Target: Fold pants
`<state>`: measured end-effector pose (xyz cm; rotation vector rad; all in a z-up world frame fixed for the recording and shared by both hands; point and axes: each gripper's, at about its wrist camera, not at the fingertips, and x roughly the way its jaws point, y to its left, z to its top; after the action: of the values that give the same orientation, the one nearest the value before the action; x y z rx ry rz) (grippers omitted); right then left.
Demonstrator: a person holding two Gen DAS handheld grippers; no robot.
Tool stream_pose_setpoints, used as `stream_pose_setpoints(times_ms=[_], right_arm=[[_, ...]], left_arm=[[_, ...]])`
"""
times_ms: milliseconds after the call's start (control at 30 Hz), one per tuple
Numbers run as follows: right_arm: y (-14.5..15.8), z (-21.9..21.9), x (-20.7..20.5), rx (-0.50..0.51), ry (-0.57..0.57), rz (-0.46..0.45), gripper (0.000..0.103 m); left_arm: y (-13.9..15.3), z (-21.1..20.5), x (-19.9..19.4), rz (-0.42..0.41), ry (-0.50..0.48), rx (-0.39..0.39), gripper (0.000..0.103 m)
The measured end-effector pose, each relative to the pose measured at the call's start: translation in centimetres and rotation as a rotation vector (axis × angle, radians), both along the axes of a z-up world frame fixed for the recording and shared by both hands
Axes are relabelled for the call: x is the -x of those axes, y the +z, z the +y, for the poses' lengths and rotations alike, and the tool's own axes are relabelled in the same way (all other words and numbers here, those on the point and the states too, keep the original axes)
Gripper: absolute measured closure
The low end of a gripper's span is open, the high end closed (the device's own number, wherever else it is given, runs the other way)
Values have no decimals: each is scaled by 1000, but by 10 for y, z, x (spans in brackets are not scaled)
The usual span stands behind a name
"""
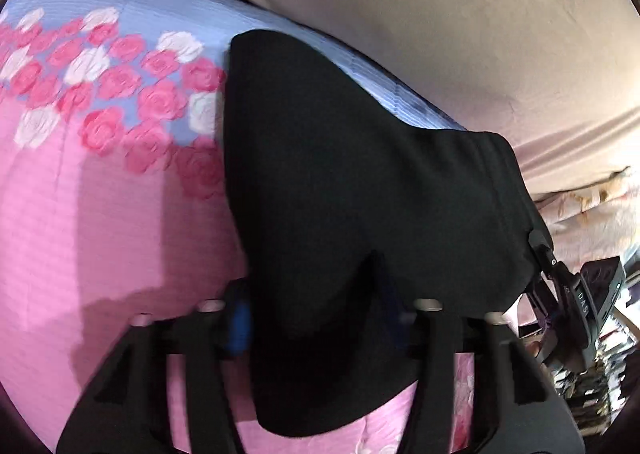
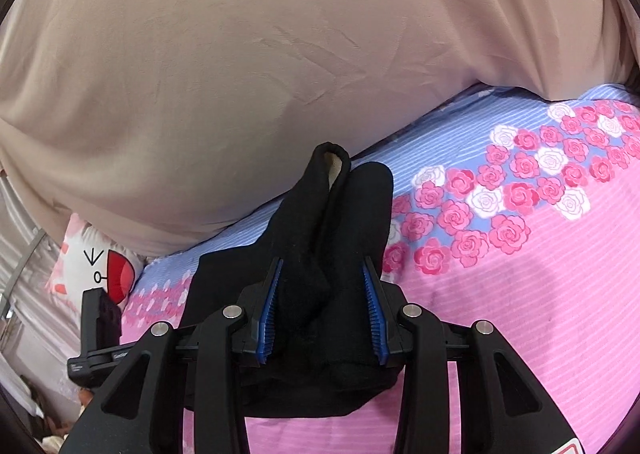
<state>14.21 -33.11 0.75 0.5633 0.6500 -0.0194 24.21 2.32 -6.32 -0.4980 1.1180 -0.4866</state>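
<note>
Black pants (image 1: 340, 174) lie bunched on a pink and blue rose-print bedsheet (image 1: 100, 214). My left gripper (image 1: 320, 318) is mostly buried under the cloth, which fills the gap between its fingers and hangs below them; one blue pad (image 1: 238, 326) shows at the cloth's edge. In the right wrist view, a thick fold of the pants (image 2: 332, 214) fills the gap between the blue pads (image 2: 272, 310) of my right gripper (image 2: 322, 310). The right gripper (image 1: 540, 250) also shows at the pants' far right corner, and the left gripper (image 2: 100, 314) at the left edge.
A big beige duvet (image 2: 240, 74) is heaped along the far side of the bedsheet (image 2: 520, 294). A white cartoon pillow (image 2: 96, 266) lies at the left. Cluttered items (image 1: 600, 374) sit beyond the bed's right side.
</note>
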Motion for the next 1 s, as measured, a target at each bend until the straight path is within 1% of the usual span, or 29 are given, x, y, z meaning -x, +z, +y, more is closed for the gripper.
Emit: stream_pose_setpoints(times_ms=[33, 67, 100, 133, 200, 233, 267, 333, 367, 400, 433, 467, 500, 533, 567, 600, 633, 667, 700, 733, 767, 800, 833, 867, 900, 933, 967, 1000], right_arm=[[0, 0, 1, -12, 1, -3, 67], [1, 1, 1, -23, 2, -8, 67], [4, 3, 1, -24, 2, -11, 67], [8, 7, 1, -26, 6, -22, 67], [22, 16, 2, -23, 26, -61, 70], [33, 22, 3, -10, 38, -93, 85], [47, 28, 6, -6, 58, -144, 102], [70, 37, 8, 23, 71, -199, 102], [78, 41, 6, 46, 73, -208, 102], [82, 42, 1, 52, 82, -199, 97], [79, 41, -6, 39, 92, -153, 78], [72, 39, -11, 21, 89, -101, 37], [56, 37, -15, -18, 79, -30, 18], [40, 36, -15, -43, 57, 22, 10], [27, 36, -13, -51, 34, 56, 10], [9, 35, -10, -61, 16, 114, 10], [-6, 32, -8, -80, -4, 167, 10], [-20, 27, -5, -115, -29, 200, 10], [-29, 24, -3, -152, -37, 213, 10], [-40, 22, -2, -218, -36, 232, 10], [-49, 21, -3, -288, -21, 252, 10], [-53, 23, -5, -332, 0, 256, 10], [-57, 28, -7, -365, 27, 257, 10], [-58, 34, -9, -370, 45, 265, 6], [-61, 42, -14, -343, 56, 291, 6], [-65, 49, -19, -315, 63, 306, 5], [-64, 55, -21, -278, 70, 286, 8], [-63, 64, -24, -215, 87, 263, 17]], left_arm=[[1, 2, -2, 7, -5, 21, 71], [3, 6, -4, 20, 0, 53, 73], [7, 8, -7, 17, -5, 60, 75], [18, 11, -8, -18, -7, 54, 77], [46, 14, -7, -129, -3, 1, 78], [65, 17, -6, -192, 5, -26, 79], [84, 23, -5, -239, 19, -48, 80], [105, 37, -12, -301, 39, -82, 82], [110, 43, -12, -307, 51, -93, 83], [110, 49, -15, -292, 40, -95, 83], [108, 50, -15, -272, 18, -112, 82], [101, 51, -17, -247, 5, -133, 82], [88, 49, -13, -219, -11, -172, 81], [75, 48, -8, -194, -6, -214, 80], [63, 50, -5, -172, 6, -243, 79], [54, 52, -3, -159, 13, -250, 77], [44, 56, -3, -137, 24, -245, 74], [37, 60, -6, -119, 30, -234, 71], [34, 60, -8, -113, 32, -229, 63], [30, 61, -9, -100, 26, -226, 53], [25, 59, -10, -70, 5, -212, 45], [19, 57, -15, -36, -16, -184, 22], [11, 54, -16, 6, -45, -139, 7], [0, 50, -18, 49, -61, -106, 7], [1, 47, -16, 13, -46, -113, 5], [1, 43, -16, 0, -46, -133, 5], [2, 38, -17, -21, -44, -159, 6], [3, 37, -18, -37, -28, -174, 25]])
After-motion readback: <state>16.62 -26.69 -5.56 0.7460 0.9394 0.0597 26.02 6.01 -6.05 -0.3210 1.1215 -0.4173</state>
